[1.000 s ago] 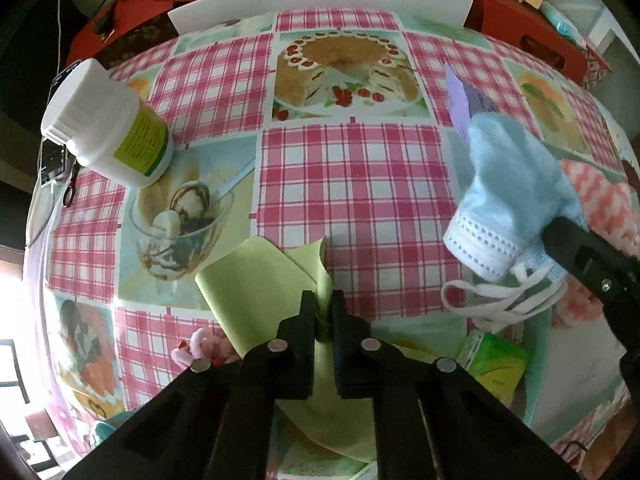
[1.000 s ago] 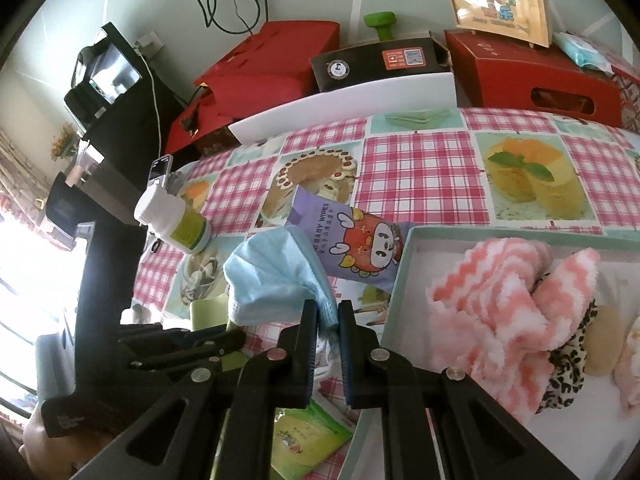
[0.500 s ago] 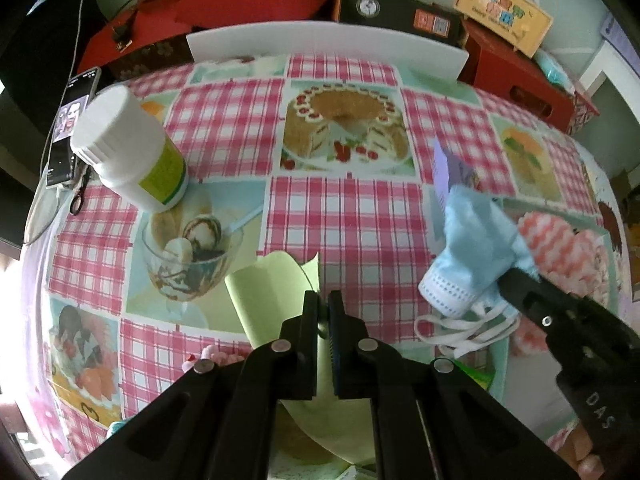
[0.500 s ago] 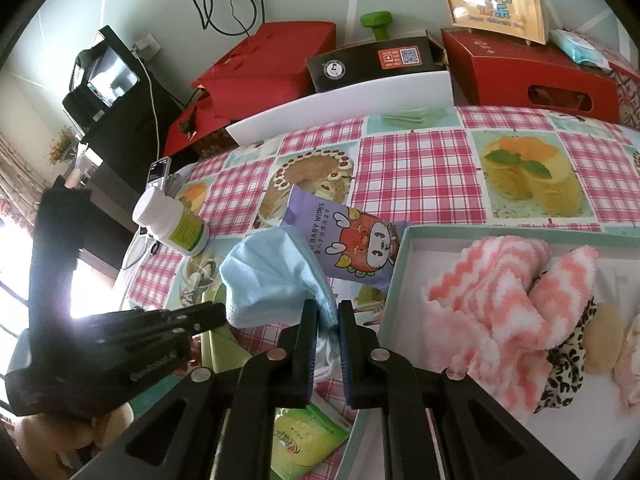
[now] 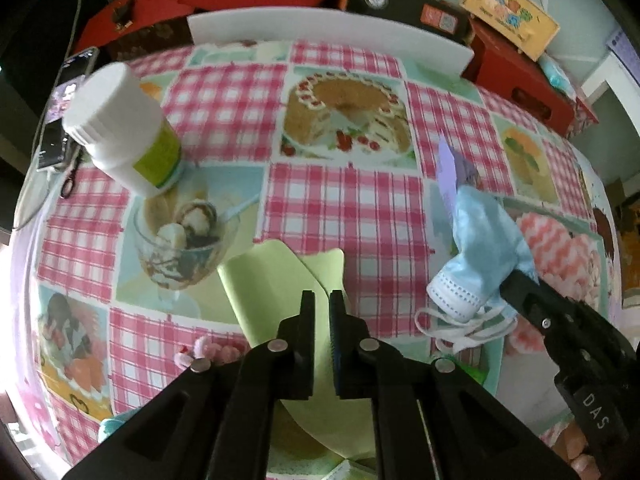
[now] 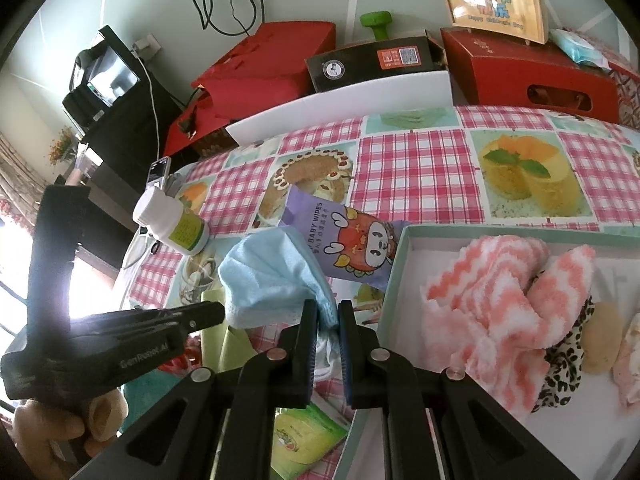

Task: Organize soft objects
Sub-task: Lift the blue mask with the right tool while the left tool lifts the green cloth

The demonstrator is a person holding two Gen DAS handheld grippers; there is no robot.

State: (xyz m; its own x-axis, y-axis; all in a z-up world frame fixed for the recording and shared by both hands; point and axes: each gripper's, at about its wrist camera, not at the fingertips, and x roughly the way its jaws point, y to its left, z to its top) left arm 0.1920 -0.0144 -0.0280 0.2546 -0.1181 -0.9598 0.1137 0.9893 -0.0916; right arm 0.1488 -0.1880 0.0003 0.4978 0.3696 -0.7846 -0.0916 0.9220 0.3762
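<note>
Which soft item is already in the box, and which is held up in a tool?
The pink-and-white fuzzy cloth lies inside the box; the blue face mask hangs pinched in the right tool, outside it.

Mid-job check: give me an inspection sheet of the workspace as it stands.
Surface: checked tablecloth, food prints.
Job's things: blue face mask held up; green cloth lying flat; pink-white fuzzy cloths in the box.
Clutter: white bottle, baby wipes pack, green packet.
Grippers: right hand-held gripper shut on the mask; left hand-held gripper opening, cloth beneath, pads not pressing it.
Cables: black cable on wall.
Surroundings: red boxes, monitor.
</note>
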